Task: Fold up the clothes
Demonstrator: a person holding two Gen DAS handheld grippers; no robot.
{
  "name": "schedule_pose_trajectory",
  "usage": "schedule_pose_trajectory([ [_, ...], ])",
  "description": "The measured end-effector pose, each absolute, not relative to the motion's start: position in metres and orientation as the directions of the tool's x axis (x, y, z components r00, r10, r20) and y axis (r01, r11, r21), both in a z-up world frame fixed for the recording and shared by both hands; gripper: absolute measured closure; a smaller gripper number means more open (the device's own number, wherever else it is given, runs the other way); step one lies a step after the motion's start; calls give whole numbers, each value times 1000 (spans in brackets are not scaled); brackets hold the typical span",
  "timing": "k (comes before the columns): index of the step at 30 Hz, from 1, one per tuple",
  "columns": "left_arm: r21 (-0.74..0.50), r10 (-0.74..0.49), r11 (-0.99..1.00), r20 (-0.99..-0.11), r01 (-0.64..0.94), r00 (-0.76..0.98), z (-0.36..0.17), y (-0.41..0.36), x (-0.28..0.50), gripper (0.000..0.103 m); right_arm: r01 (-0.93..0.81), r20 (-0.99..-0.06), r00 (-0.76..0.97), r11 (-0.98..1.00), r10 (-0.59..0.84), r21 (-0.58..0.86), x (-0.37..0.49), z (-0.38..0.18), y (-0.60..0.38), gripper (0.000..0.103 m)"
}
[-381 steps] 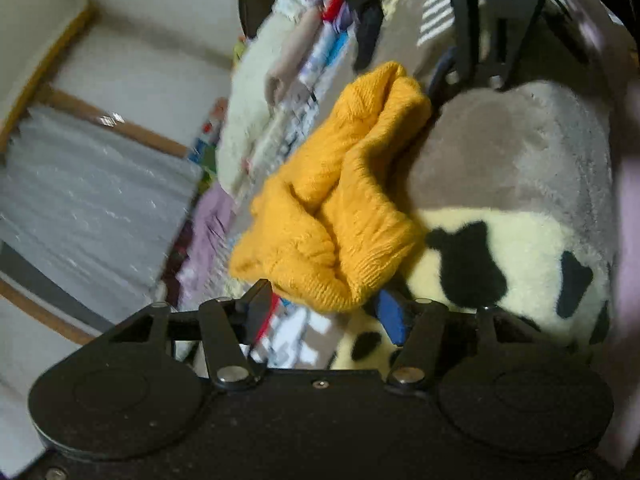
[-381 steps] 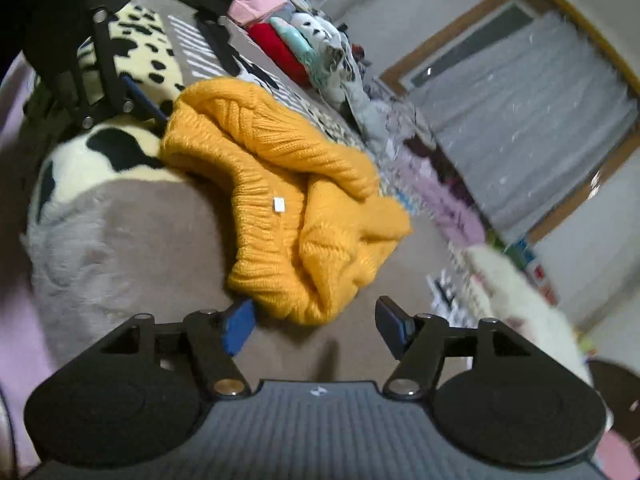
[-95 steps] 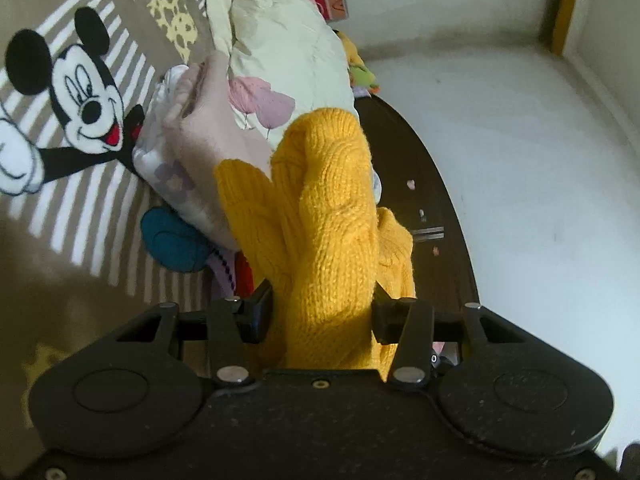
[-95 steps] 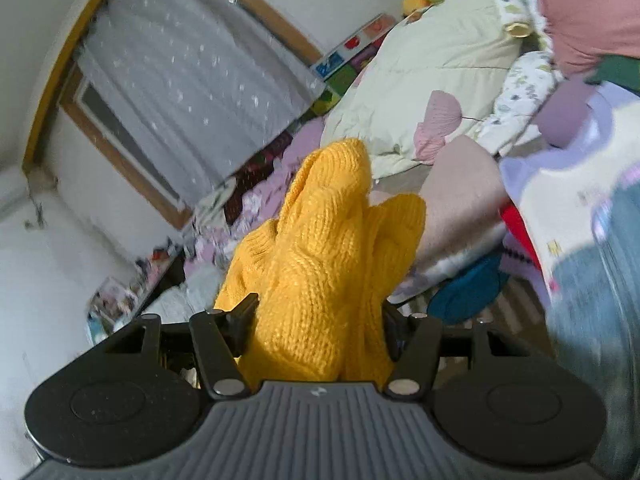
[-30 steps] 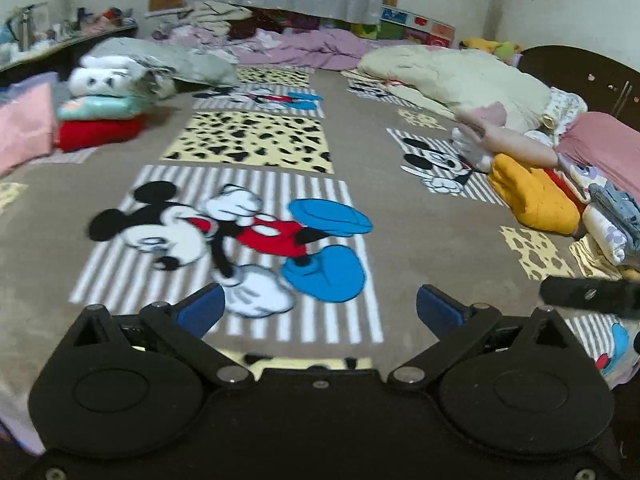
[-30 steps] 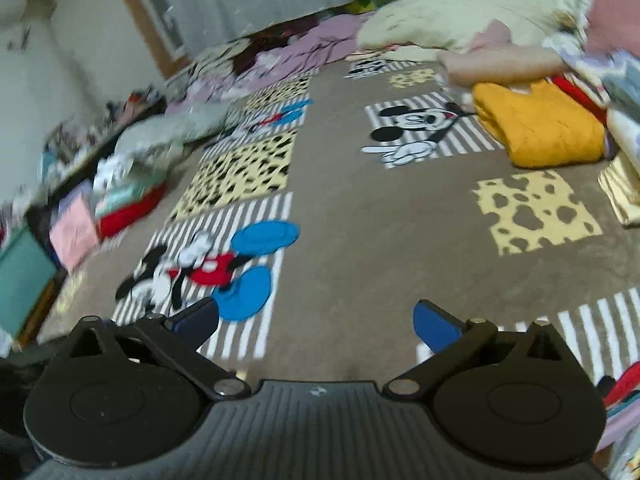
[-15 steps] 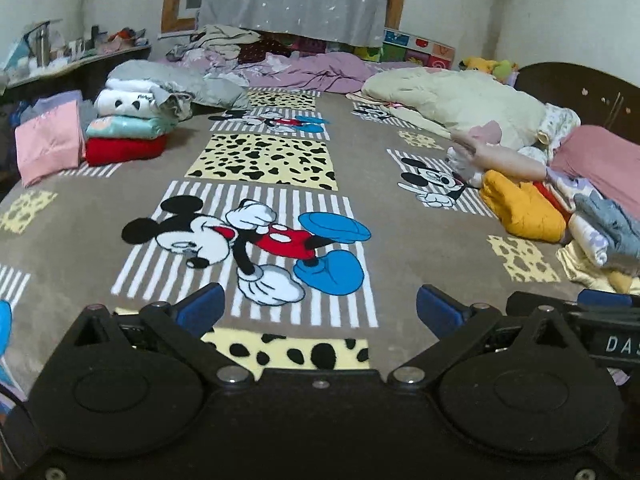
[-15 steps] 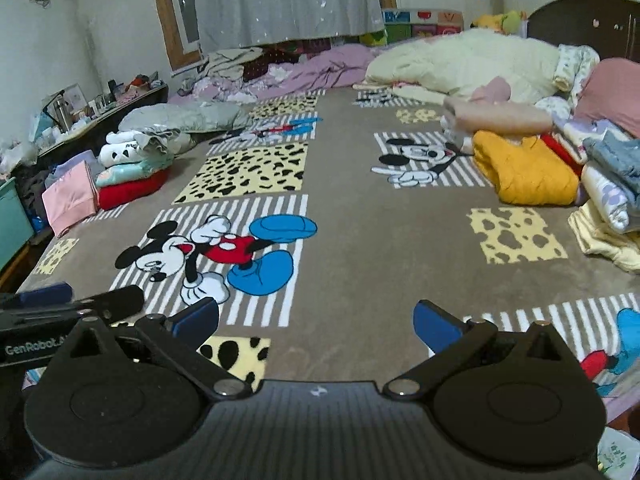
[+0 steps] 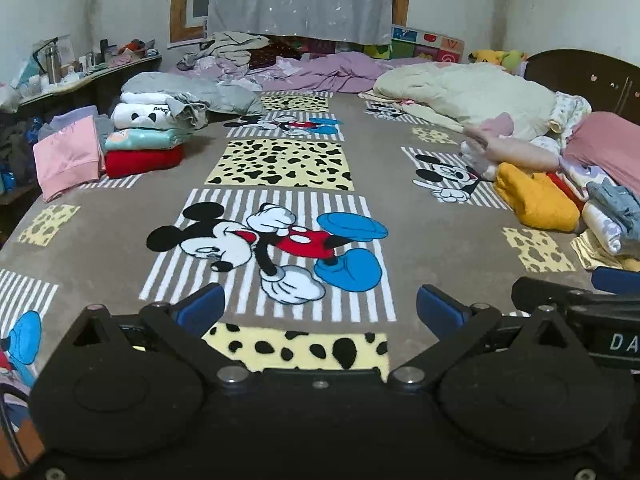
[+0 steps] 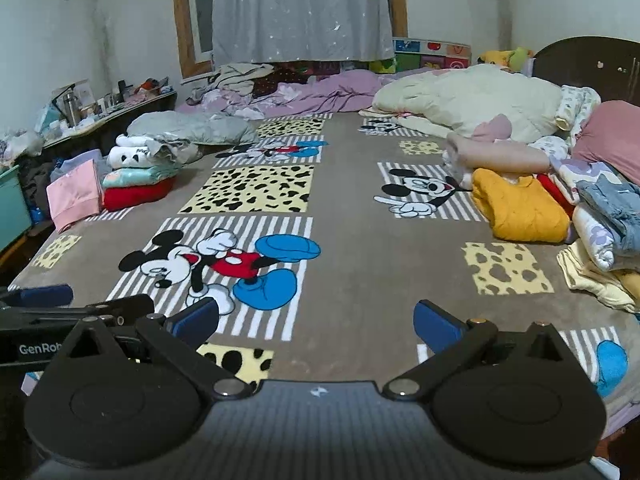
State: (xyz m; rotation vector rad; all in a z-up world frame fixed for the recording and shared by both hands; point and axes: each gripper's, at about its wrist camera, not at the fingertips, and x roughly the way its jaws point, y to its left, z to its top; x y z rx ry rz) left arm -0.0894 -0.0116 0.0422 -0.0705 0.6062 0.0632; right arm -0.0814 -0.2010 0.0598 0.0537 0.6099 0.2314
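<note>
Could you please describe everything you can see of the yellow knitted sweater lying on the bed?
The yellow sweater is a chunky, mustard-coloured knit, folded into a thick, rounded bundle. It lies on the brown cartoon-print blanket, at the right side of the bed. A rolled pink garment rests against its far edge, and a red item and the stacked clothes sit along its right side. Neither claw touches it; both are open and well short of it.

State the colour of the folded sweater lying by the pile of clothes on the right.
The sweater is mustard yellow, seen best in the right wrist view.
</note>
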Motion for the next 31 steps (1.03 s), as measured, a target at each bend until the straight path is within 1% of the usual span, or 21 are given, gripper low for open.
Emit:
schedule_pose_trajectory([
  [7,-50,58,993,-581,-106,812,37,-7,-84,0,-202,-575,783,971,239,130,-76,50,-197,0],
  [12,-29,80,993,-577,-119,813,33,-6,-81,0,-204,-571,791,975,218,90,-74,45,-189,0],
  [19,-44,78,991,-584,-127,808,26,3,-75,0,-203,-579,789,977,206,71,-64,32,-187,0],
  [31,-54,63,992,-597,-118,800,17,11,-72,0,-209,-621,754,974,214,82,-54,14,-180,0],
])
